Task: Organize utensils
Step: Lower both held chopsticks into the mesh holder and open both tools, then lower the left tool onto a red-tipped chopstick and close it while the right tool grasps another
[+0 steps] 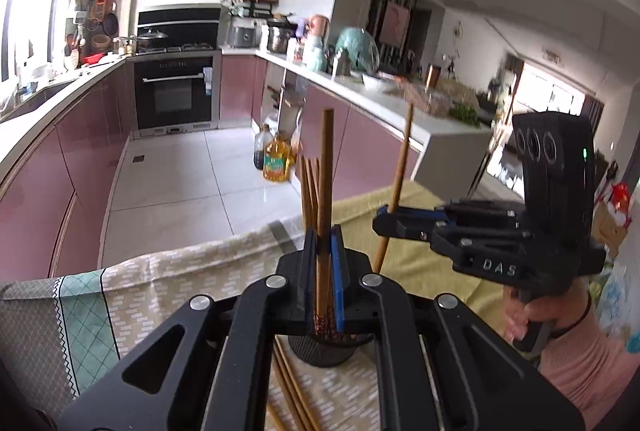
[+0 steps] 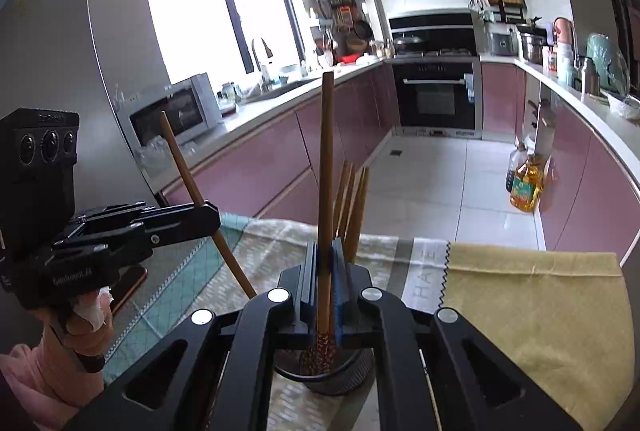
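Note:
Each gripper is shut on one brown wooden chopstick, held upright over a black mesh utensil cup [image 1: 322, 351]. My left gripper [image 1: 323, 243] holds its chopstick [image 1: 325, 191] with the patterned lower end inside the cup. My right gripper [image 2: 325, 251] holds its chopstick [image 2: 325, 171] over the same cup [image 2: 328, 377]. The right gripper also shows in the left wrist view [image 1: 386, 221], and the left gripper in the right wrist view [image 2: 208, 217]. Several chopsticks [image 1: 310, 187] stand in the cup. More chopsticks [image 1: 294, 395] lie on the cloth beside it.
The cup stands on a table covered with a patterned grey-green cloth [image 1: 160, 279] and a yellow cloth [image 2: 540, 295]. Beyond the table edge lie the tiled kitchen floor [image 1: 180, 175], pink cabinets, an oven [image 2: 436, 93] and oil bottles [image 2: 524, 187].

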### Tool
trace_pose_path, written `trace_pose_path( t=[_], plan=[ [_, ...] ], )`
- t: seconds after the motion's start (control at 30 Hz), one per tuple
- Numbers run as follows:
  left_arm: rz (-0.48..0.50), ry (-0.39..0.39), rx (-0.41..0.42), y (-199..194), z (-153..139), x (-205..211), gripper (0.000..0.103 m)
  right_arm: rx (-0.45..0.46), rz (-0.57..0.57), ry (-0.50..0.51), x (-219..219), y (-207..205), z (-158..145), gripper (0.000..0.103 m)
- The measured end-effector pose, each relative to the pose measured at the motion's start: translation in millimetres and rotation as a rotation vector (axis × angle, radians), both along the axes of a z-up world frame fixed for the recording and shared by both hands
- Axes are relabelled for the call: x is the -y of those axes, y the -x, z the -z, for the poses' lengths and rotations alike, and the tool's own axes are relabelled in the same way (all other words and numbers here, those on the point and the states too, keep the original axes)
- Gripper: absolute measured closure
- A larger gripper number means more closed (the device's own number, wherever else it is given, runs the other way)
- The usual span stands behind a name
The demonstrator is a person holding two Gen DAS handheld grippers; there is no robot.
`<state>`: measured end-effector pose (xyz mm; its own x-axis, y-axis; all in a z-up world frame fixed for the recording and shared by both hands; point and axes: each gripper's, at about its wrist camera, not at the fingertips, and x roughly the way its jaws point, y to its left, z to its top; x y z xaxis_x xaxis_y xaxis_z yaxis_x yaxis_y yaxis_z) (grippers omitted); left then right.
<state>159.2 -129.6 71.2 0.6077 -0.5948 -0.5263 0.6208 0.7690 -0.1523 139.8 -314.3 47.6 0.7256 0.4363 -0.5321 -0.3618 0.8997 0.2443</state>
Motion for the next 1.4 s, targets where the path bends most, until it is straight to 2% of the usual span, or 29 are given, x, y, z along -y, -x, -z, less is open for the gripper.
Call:
trace_pose_path(
  t=[0.1, 0.23, 0.43, 0.6, 0.77, 0.9, 1.07, 1.2, 1.3, 1.4],
  plan=[
    [0.02, -0.048, -0.032, -6.6, 12.2, 6.2, 0.095, -0.053, -0.009, 0.026, -6.0, -6.6, 10.3, 0.097],
    [0.014, -0.068, -0.096, -25.1, 29.5, 9.5, 0.095, -0.109, -0.011, 0.046, -7.5, -17.5, 22.8, 0.095],
    [-0.029, -0.073, -0.139, -48.0, 45.5, 10.2, 0.095, -0.131, 0.014, 0.03, -4.3, -25.6, 32.2, 0.095],
    [-0.037, -0.065, -0.146, -47.8, 53.6, 9.5, 0.094, -0.113, 0.017, 0.013, -3.1, -22.3, 31.6, 0.085],
    [-0.07, -0.05, -0.132, -36.3, 62.2, -4.1, 0.084, -0.094, 0.026, -0.004, -2.1, -17.6, 29.6, 0.079],
    [-0.11, -0.055, -0.106, -20.8, 66.7, -20.1, 0.076, -0.05, -0.001, -0.016, -7.5, 2.7, 22.4, 0.071],
    [-0.143, -0.087, -0.103, -1.2, 80.9, -43.5, 0.073, -0.011, -0.087, -0.026, -27.0, 39.6, 20.7, 0.066],
    [-0.145, -0.151, -0.13, 10.6, 103.2, -50.9, 0.073, -0.048, -0.164, -0.016, -50.5, 59.4, 37.6, 0.066],
    [-0.15, -0.207, -0.157, 20.1, 124.8, -55.2, 0.073, -0.113, -0.184, 0.005, -66.5, 62.4, 61.4, 0.066],
    [-0.147, -0.222, -0.206, 26.5, 145.8, -60.7, 0.073, -0.199, -0.178, 0.038, -81.6, 58.8, 91.5, 0.066]
  ],
)
